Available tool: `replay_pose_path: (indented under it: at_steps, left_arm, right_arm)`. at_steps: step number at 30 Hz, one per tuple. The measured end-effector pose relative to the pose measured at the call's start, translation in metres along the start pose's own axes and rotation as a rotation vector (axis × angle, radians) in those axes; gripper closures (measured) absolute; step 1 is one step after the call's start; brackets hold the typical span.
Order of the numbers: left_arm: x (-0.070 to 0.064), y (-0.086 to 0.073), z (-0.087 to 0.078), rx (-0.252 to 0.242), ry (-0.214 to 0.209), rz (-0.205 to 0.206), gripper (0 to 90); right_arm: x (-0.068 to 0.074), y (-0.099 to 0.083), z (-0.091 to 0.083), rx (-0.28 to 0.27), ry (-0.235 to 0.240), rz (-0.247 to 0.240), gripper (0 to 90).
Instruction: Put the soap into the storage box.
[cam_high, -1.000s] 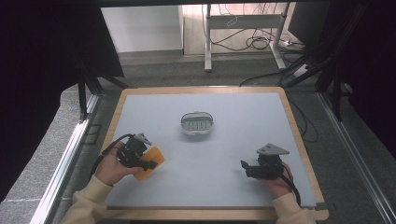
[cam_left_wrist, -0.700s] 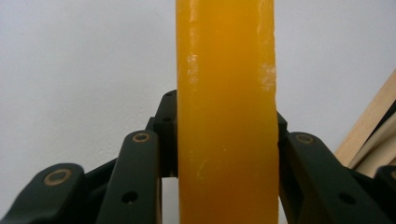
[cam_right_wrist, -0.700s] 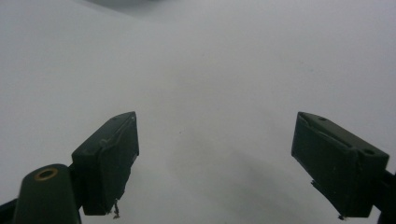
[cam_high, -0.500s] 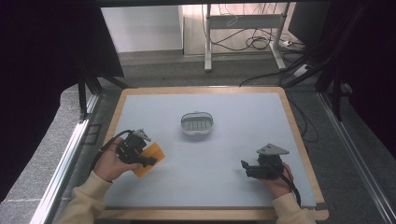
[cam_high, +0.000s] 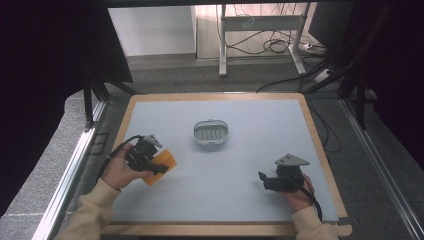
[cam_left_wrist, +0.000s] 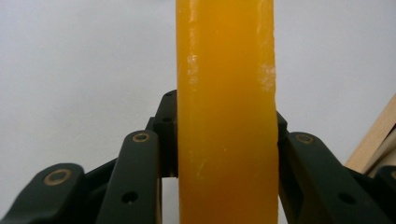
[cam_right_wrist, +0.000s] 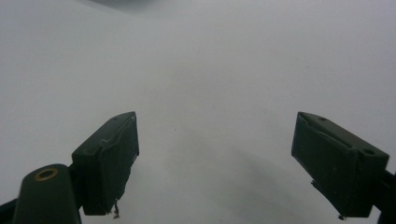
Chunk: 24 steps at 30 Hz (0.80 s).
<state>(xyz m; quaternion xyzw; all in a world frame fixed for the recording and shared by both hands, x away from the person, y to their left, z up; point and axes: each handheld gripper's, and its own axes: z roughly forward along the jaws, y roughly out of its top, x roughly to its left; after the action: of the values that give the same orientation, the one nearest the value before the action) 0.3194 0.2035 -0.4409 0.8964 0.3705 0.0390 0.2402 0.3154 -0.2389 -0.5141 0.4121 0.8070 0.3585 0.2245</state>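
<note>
My left gripper (cam_high: 159, 167) is shut on an orange bar of soap (cam_high: 163, 166) at the left of the grey table top (cam_high: 235, 170). In the left gripper view the orange soap (cam_left_wrist: 227, 112) stands edge-on between the two black jaws, which press on both its flat sides. A white soap dish (cam_high: 211, 133) with a slotted floor sits near the table's middle, up and to the right of the soap. My right gripper (cam_high: 261, 180) rests low at the front right, open, its fingertips (cam_right_wrist: 112, 154) wide apart with bare table between them.
A wooden rim (cam_high: 320, 150) frames the grey top. Behind the table stand a white desk frame (cam_high: 260, 30) and loose cables (cam_high: 260, 47) on the floor. Metal rails (cam_high: 75, 165) run along the left side.
My left gripper with the orange soap has shifted a little toward the near left edge and turned slightly. The right gripper has stayed where it was.
</note>
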Motion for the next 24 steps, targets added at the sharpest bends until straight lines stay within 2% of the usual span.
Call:
replay_pose_path:
  at_steps: [4, 24]
  left_arm:
    - [0.004, 0.001, -0.001, -0.014, 0.001, -0.01, 61.7]
    - [0.009, 0.017, 0.003, -0.002, 0.002, -0.001, 61.7]
  right_arm:
    - [0.0, 0.0, 0.0, -0.002, 0.002, -0.003, 15.6]
    - [0.0, 0.0, 0.001, 0.005, -0.002, 0.001, 15.6]
